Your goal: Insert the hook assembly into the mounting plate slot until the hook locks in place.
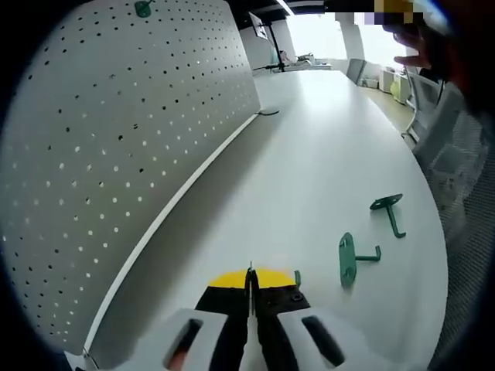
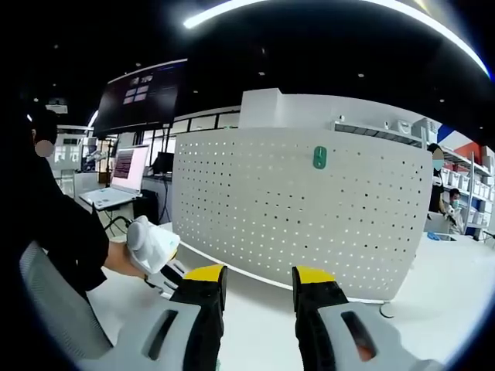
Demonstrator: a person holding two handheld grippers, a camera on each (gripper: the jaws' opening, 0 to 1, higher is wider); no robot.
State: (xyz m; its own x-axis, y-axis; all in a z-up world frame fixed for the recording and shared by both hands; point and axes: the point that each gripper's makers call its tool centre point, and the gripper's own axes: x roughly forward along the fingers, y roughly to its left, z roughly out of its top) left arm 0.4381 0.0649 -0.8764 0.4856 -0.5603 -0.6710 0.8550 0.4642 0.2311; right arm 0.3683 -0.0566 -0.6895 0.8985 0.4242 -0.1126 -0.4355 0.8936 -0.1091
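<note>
A white pegboard [image 1: 116, 154] stands along the left of the white table [image 1: 309, 154], with one green hook [image 1: 143, 8] mounted near its top. Two more green hooks lie on the table, one [image 1: 349, 259] nearer and one [image 1: 390, 209] farther. My left gripper [image 1: 250, 280] is low over the table with its yellow-tipped jaws shut; a thin sliver sticks up between them and a small green hook tip [image 1: 297, 277] peeks out beside the right jaw. My right gripper [image 2: 259, 280] is open and empty, facing the pegboard [image 2: 309, 216] and its mounted green hook [image 2: 319, 157]. A hand holds the left gripper [image 2: 152, 246].
The table's right edge [image 1: 433, 232] runs beside a mesh chair [image 1: 464, 170]. A person [image 2: 46, 232] sits at the left. A laptop [image 2: 124, 174] and a dark wall screen [image 2: 143, 97] are behind the board. More people stand at far right [image 2: 441, 178].
</note>
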